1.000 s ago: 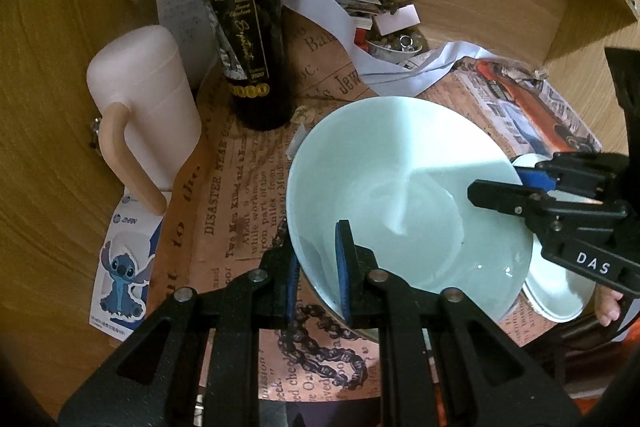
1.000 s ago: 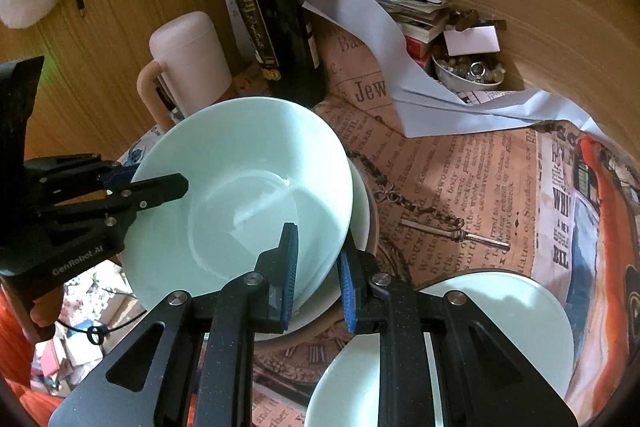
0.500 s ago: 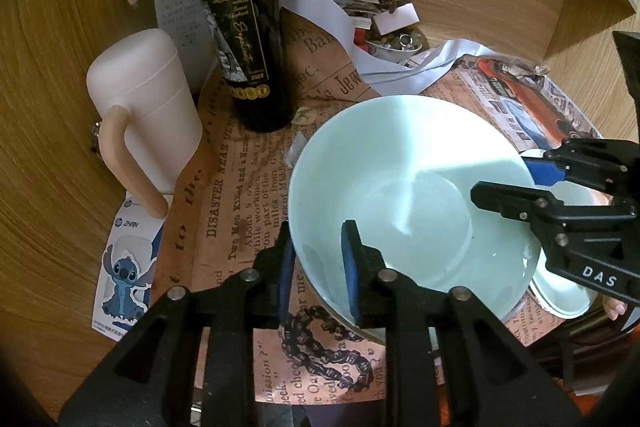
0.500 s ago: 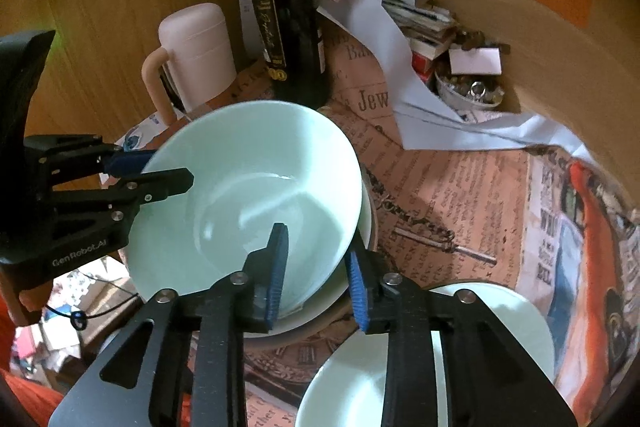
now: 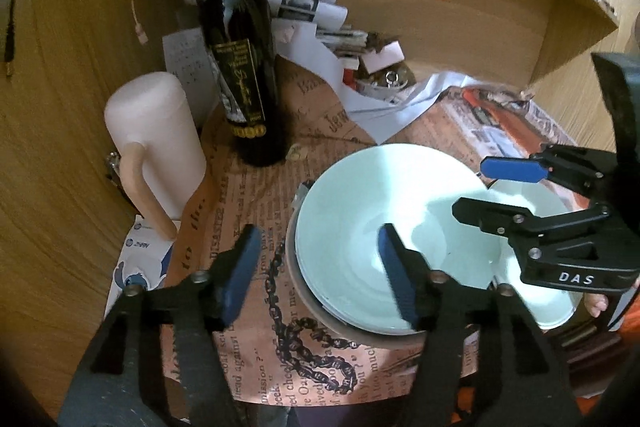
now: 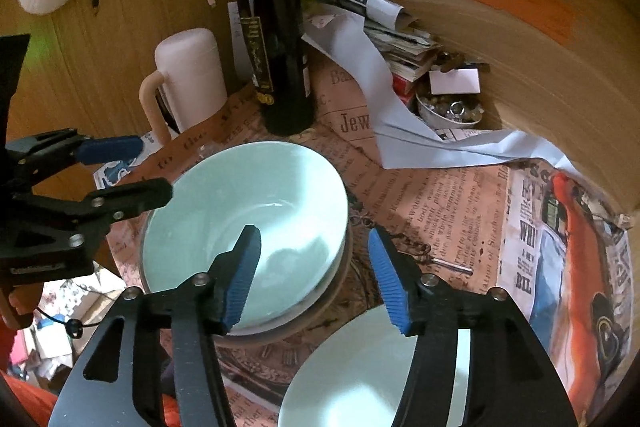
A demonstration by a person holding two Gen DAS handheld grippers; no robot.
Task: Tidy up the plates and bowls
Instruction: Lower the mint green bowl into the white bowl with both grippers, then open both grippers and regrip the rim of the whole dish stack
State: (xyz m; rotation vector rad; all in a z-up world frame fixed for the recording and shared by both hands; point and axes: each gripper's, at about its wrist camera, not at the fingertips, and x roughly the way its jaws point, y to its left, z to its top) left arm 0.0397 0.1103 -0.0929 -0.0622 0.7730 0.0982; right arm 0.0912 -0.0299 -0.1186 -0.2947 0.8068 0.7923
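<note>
- Pale-green bowl (image 6: 244,227) sat nested on the stack of dishes (image 6: 280,327) on the newspaper.
- Your left gripper (image 5: 316,267) and right gripper (image 6: 312,275) hung wide open, holding nothing.
- One plate (image 6: 360,367) looked left to stack.

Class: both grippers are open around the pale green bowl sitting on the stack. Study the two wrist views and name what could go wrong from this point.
1. The left gripper and right gripper each have one finger over the bowl; pulling away sideways could clip its rim and shift the stack.
2. The wine bottle stands close behind the bowl; a wide swing might topple it.
3. The plate lies directly under the right gripper and could be struck.
</note>
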